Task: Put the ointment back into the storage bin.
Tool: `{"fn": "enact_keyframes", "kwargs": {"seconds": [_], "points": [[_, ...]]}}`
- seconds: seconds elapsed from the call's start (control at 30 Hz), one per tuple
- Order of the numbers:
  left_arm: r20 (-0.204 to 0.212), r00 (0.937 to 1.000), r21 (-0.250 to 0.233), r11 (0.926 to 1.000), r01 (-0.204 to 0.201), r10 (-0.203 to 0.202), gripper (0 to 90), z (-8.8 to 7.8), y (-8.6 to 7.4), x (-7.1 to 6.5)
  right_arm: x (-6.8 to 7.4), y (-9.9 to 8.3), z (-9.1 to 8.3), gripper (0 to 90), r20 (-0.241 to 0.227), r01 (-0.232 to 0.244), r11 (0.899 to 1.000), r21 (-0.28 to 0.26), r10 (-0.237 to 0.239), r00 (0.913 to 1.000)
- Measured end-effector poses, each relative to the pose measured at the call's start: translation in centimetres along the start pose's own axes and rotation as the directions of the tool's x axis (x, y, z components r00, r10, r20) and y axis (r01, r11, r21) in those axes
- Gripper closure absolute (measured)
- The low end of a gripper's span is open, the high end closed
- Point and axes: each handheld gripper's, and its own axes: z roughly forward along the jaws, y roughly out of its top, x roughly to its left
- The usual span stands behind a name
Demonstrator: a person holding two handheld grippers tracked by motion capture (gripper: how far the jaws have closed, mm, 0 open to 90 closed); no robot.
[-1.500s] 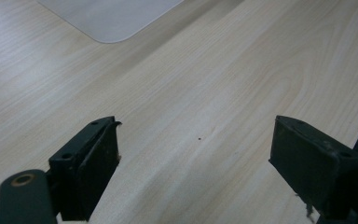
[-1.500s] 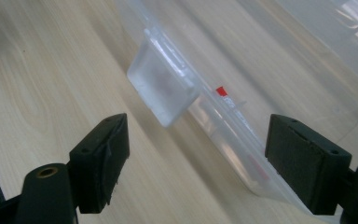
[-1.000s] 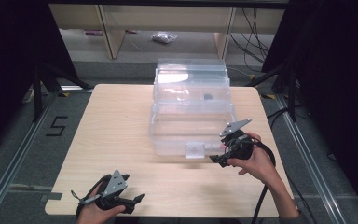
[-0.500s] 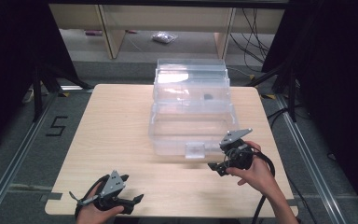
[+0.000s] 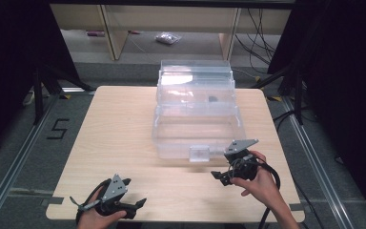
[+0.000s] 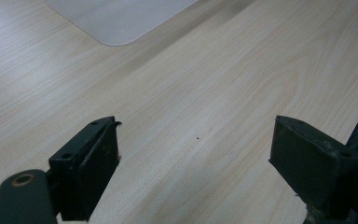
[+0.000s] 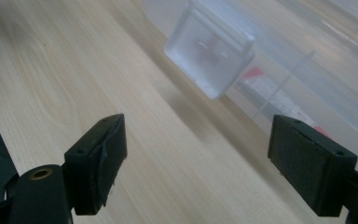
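A clear plastic box [image 5: 198,121] with an open lid stands at the middle back of the wooden table [image 5: 114,129]. Its front latch [image 5: 200,153] hangs on the near wall; in the right gripper view the latch [image 7: 209,51] lies ahead of the jaws. My right gripper [image 5: 218,175] is open, held low over the table just right of the latch, with nothing between its fingers [image 7: 98,161]. My left gripper [image 5: 136,193] is open near the table's front left edge, over bare wood. A small dark object [image 5: 212,99] lies inside the box.
A corner of the box [image 6: 116,18] shows far ahead in the left gripper view. The right gripper's cable [image 5: 269,183] loops off the table's front right. Metal frame rails [image 5: 314,157] run beside the table; a shelf unit [image 5: 171,21] stands behind it.
My right gripper has moved down and toward the table's front, away from the box's right front corner, to a spot near the latch. The left gripper has barely moved.
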Motion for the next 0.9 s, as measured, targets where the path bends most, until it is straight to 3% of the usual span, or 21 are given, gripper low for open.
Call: {"fn": "enact_keyframes", "kwargs": {"seconds": [0.27, 0.33, 0.43, 0.57, 0.6, 0.63, 0.7, 0.73, 0.77, 0.9], "points": [[-0.004, 1.0, 0.01, 0.9999, -0.009, 0.009, 15.0, -0.1, 0.0, 0.0, 0.4, -1.4, 0.2, 20.5, -0.006, -0.017, 1.0, -0.001, 0.017, 0.9998], [-0.004, 0.9999, 0.01, 0.9999, -0.009, 0.009, 15.0, -0.1, 0.0, 0.0, 0.7, -1.6, 0.1, 20.4, -0.001, -0.054, 0.999, -0.006, 0.054, 0.9985], [-0.005, 1.0, 0.01, 0.9999, -0.006, 0.006, 15.0, -0.1, 0.0, 0.0, 0.5, -1.7, 0.1, 20.5, -0.004, -0.022, 1.0, -0.005, 0.022, 0.9998], [-0.005, 1.0, 0.01, 0.9999, -0.005, 0.005, 15.0, -0.1, 0.0, 0.0, 0.7, -2.0, 0.4, 20.4, -0.001, -0.025, 1.0, -0.016, 0.025, 0.9997], [-0.005, 1.0, 0.011, 0.9999, -0.006, 0.006, 15.0, -0.1, 0.0, 0.0, 0.9, -2.1, 0.3, 20.4, -0.004, -0.055, 0.998, -0.005, 0.055, 0.9985], [-0.005, 1.0, 0.011, 0.9999, -0.006, 0.006, 15.0, -0.1, 0.0, 0.0, 0.8, -2.2, 0.4, 20.3, -0.007, -0.022, 1.0, -0.004, 0.022, 0.9997], [-0.004, 1.0, 0.01, 0.9999, -0.006, 0.006, 15.0, -0.1, 0.0, 0.0, 1.0, -2.4, 0.5, 20.3, -0.003, -0.03, 1.0, -0.003, 0.03, 0.9995], [-0.006, 1.0, 0.013, 0.9999, -0.006, 0.006, 15.0, -0.1, 0.0, 0.0, 0.9, -2.6, 0.6, 20.3, -0.003, -0.007, 1.0, -0.01, 0.007, 1.0], [-0.007, 1.0, 0.012, 0.9999, -0.005, 0.005, 15.0, -0.1, 0.0, 0.0, 1.2, -2.8, 0.8, 20.3, 0.003, -0.039, 0.999, -0.018, 0.039, 0.9993], [-0.006, 1.0, 0.011, 0.9999, -0.007, 0.007, 15.0, -0.1, 0.0, -0.1, 1.2, -3.2, 1.2, 20.3, 0.003, -0.033, 0.999, -0.018, 0.033, 0.9994]]}}
